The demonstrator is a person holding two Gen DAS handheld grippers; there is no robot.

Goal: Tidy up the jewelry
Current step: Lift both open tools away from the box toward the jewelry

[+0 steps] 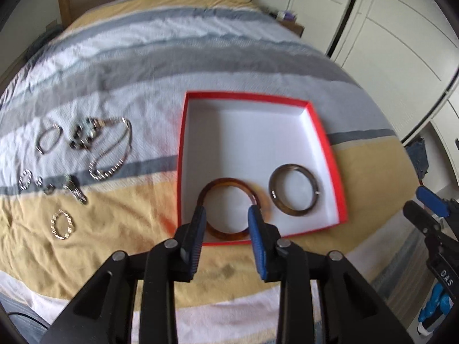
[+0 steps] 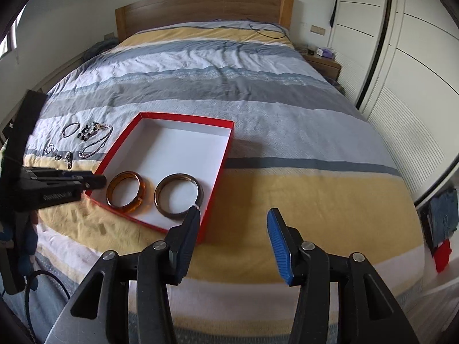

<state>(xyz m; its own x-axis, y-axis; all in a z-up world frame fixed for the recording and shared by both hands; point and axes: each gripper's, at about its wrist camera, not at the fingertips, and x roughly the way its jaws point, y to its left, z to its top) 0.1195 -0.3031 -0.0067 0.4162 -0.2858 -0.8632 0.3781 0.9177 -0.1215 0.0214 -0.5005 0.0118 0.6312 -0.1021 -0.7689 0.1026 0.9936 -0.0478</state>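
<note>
Amber and glossy, that's your tortoiseshell bangle [image 1: 226, 209], a thick translucent ring lying flat in the near corner of the red box [image 1: 330, 154] on the striped bedspread [image 1: 143, 80]. Right beside it, not touching as far as the right wrist view shows, sits the darker brown bangle [image 1: 293, 190], with a metal-lined inner face and a small white tag at its rim. Both rest on the box's white floor, and the far half of the box is bare.

Your left gripper [image 1: 226, 215] hovers over the amber bangle with its blue-padded jaws spread wide, holding nothing. Your right gripper [image 2: 233, 220] hangs over the yellow stripe just off the box's near-right corner, jaws parted too, nothing between them.

Off to the left on the spread lies the loose jewelry: a silver chain necklace [image 1: 114, 154], a dark beaded piece [image 1: 84, 136], a thin silver bracelet [image 1: 48, 139], a gold twisted hoop [image 1: 63, 224] and some small bits I can't make out.
</note>
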